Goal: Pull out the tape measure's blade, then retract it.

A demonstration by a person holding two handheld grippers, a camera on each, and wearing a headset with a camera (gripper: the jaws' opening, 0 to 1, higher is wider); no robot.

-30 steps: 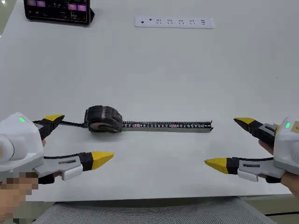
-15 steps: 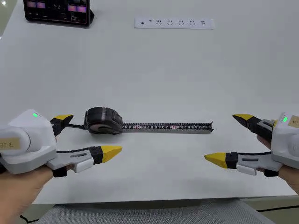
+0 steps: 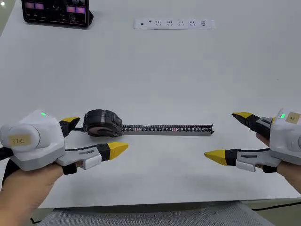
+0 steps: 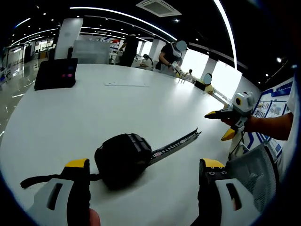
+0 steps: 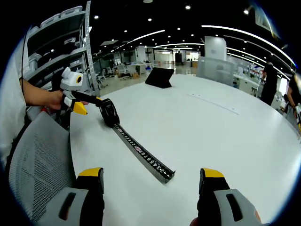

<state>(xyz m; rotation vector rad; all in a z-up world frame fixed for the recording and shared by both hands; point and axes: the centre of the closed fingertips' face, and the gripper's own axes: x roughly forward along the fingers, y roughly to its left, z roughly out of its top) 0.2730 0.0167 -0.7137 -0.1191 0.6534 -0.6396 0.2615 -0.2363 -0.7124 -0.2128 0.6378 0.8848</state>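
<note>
Facing each other across the white table [image 3: 155, 70], the left gripper [image 3: 99, 133] and the right gripper [image 3: 221, 134] are each held with yellow-tipped jaws spread wide, and nothing is clasped by either. The left hand [image 3: 23, 188] is largely covered by its gripper's white body; the right hand [image 3: 289, 169] is cut off at the picture's edge.

The black tape measure [image 3: 103, 123] is seen lying on its side just ahead of the left gripper, between the lines of its two jaws. The far jaw tip is placed just beside the case's rear; whether contact is made cannot be told. The near jaw is clearly apart from the case. A dark strap [image 4: 42, 180] is trailed from the case's rear and is mostly hidden behind that far jaw in the head view.

The blade [image 3: 167, 128] is drawn out flat along the table toward the right gripper, its hooked end lying short of the jaws. Its printed numerals are too small to be read.

Farther off, a white power strip [image 3: 174, 23] is laid flat, and a dark tablet [image 3: 56, 10] is cut off by the top edge. A grey mesh chair [image 3: 141, 214] is partly shown at the near edge.
</note>
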